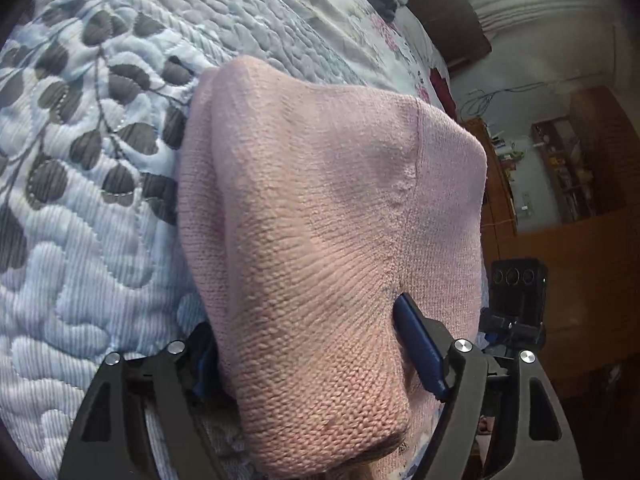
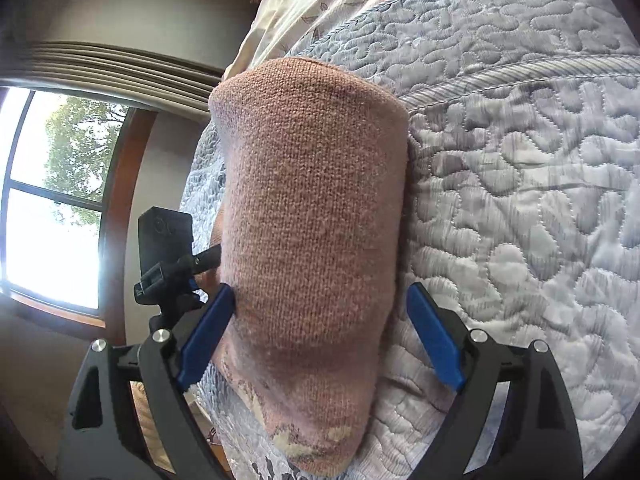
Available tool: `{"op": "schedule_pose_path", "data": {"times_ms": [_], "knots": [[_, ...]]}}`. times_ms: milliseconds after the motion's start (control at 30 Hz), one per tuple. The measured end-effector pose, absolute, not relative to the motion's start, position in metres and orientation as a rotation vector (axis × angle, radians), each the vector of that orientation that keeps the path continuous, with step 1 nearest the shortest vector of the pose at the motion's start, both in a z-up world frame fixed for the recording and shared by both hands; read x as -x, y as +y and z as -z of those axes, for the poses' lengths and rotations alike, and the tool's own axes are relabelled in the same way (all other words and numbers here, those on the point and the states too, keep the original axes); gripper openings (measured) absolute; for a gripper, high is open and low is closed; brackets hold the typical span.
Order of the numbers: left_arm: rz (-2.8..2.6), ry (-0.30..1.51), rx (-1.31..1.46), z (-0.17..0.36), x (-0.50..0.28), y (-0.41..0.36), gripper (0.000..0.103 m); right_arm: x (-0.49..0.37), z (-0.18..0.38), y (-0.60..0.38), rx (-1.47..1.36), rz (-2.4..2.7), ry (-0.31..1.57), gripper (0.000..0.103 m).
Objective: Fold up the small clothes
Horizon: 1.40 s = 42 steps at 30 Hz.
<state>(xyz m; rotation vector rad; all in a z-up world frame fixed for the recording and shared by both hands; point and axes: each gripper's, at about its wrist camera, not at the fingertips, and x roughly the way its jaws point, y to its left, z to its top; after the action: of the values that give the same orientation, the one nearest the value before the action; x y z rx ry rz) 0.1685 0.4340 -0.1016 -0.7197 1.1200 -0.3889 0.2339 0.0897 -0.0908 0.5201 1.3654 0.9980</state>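
Note:
A pink knitted garment [image 1: 320,208] lies bunched in a thick fold on the quilted bedspread [image 1: 80,184]. My left gripper [image 1: 304,320] is open around its near end. The right blue pad [image 1: 418,344] presses into the knit, and the left pad is mostly hidden behind the cloth. In the right wrist view the same garment [image 2: 308,220] fills the gap of my open right gripper [image 2: 320,292]. Its left pad [image 2: 208,336] touches the knit, while the right pad [image 2: 434,340] stands just clear of it.
The pale blue quilt [image 2: 520,200] has a grey leaf print [image 1: 116,148] and covers the bed. A floral sheet [image 1: 376,28] lies at the far end. A window [image 2: 52,200] and wooden furniture [image 1: 580,168] stand beyond the bed's edge. The other gripper's camera [image 1: 518,292] is close by.

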Motion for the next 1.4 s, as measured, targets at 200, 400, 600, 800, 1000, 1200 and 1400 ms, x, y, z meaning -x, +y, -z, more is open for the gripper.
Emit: {"op": "schedule_pose_path", "data": {"times_ms": [200, 400, 600, 800, 1000, 1200, 1400], "knots": [[0.482, 1.116, 0.723, 0.102, -0.167, 0.42, 0.082, -0.237, 0.102, 0.127, -0.462, -0.994, 1.4, 0.098], [0.512, 1.163, 0.703, 0.106, -0.167, 0.396, 0.066, -0.236, 0.105, 0.132, -0.458, -0.972, 1.393, 0.083], [0.59, 1.1, 0.829, 0.1, -0.157, 0.387, 0.052, -0.226, 0.085, 0.114, -0.479, -1.007, 1.37, 0.066], [0.681, 1.081, 0.848, 0.073, -0.14, 0.335, 0.052, -0.203, 0.044, 0.064, -0.456, -1.016, 1.339, 0.065], [0.754, 1.07, 0.788, 0.038, -0.118, 0.251, 0.052, -0.163, 0.004, -0.014, -0.443, -0.983, 1.316, 0.066], [0.777, 1.07, 0.704, 0.019, -0.09, 0.175, 0.052, -0.121, -0.015, -0.084, -0.434, -0.943, 1.311, 0.066], [0.771, 1.104, 0.656, 0.035, -0.07, 0.13, 0.052, -0.099, 0.0, -0.135, -0.441, -0.911, 1.337, 0.066]]}}
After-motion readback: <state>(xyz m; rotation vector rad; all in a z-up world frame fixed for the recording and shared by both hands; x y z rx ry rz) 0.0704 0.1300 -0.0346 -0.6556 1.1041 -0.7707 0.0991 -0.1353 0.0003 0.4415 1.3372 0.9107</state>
